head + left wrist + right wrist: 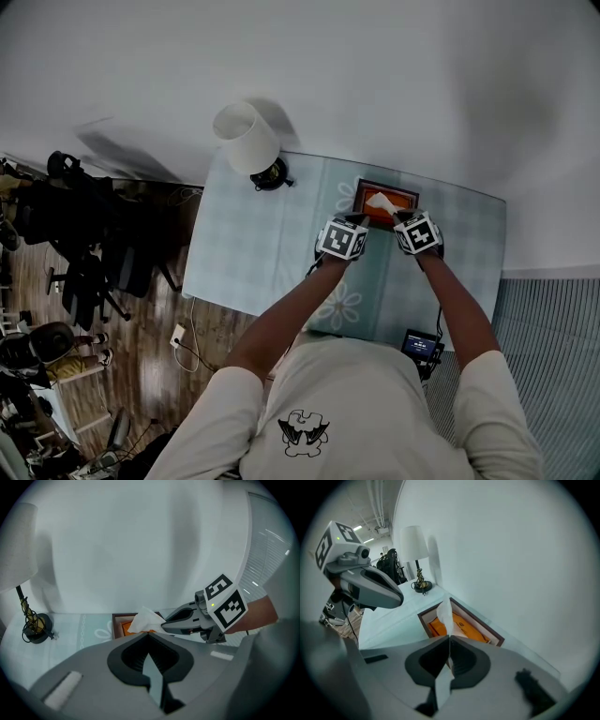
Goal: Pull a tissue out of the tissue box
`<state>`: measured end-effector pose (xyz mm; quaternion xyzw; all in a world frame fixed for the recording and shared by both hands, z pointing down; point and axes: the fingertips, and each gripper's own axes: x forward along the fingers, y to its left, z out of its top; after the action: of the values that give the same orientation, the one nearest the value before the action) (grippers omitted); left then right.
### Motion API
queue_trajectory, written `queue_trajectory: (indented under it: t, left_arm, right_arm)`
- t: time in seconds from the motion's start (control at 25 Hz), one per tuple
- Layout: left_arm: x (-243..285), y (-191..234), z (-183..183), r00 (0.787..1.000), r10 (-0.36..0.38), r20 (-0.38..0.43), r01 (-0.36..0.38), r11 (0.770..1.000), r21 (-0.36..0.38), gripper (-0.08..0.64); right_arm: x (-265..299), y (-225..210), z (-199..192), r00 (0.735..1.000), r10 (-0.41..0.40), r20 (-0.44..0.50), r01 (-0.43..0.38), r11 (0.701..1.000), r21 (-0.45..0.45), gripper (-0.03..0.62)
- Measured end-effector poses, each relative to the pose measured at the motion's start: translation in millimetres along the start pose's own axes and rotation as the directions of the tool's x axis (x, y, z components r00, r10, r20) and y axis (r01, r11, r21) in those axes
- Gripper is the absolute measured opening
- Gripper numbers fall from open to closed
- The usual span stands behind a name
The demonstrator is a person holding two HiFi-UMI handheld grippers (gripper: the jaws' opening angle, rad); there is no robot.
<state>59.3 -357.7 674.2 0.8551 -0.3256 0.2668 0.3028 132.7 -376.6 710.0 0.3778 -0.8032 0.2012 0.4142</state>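
Note:
A dark-framed tissue box (360, 190) with an orange top lies on the pale blue table (262, 253) near the wall. A white tissue (380, 200) stands up out of it. My right gripper (449, 638) is shut on that tissue (446, 615), which runs down between its jaws. From the left gripper view, its tips (164, 626) pinch the tissue (144, 619) above the box (118, 619). My left gripper (148, 634) is shut with nothing in it. It hovers by the box's near left corner (342, 237); contact with the box cannot be told.
A table lamp (248, 141) with a white shade stands at the table's far left corner. The white wall runs right behind the box. A small black device (422, 345) sits at the table's front edge. Office chairs (84, 272) crowd the wooden floor to the left.

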Motion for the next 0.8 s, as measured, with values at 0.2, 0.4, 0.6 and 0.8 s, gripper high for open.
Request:
queue_trajectory:
  t: [0.2,0.4,0.6,0.8]
  left_arm:
    - [-5,-3,-2,1.000,-0.001,0.013,0.001,1.000,-0.019,0.006]
    - [-13,-2,-9,0.999,0.025,0.026,-0.024,0.999,-0.023,0.006]
    - [-30,-7,-12,0.997,0.037,0.066,-0.036,0.999,-0.015,0.006]
    - [-59,-21,-10,0.991,0.034,0.133,-0.037,0.999,0.020,0.006]
  right_arm:
    - [-18,13,7,0.999,0.013,0.051,-0.014,1.000,0.005,0.014]
    - [-46,27,16,0.991,0.017,0.133,-0.023,0.999,0.047,0.014]
    - [-76,44,25,0.972,-0.004,0.234,-0.021,0.995,0.101,0.014]
    - [-112,63,33,0.943,-0.015,0.333,-0.040,0.987,0.158,0.014]
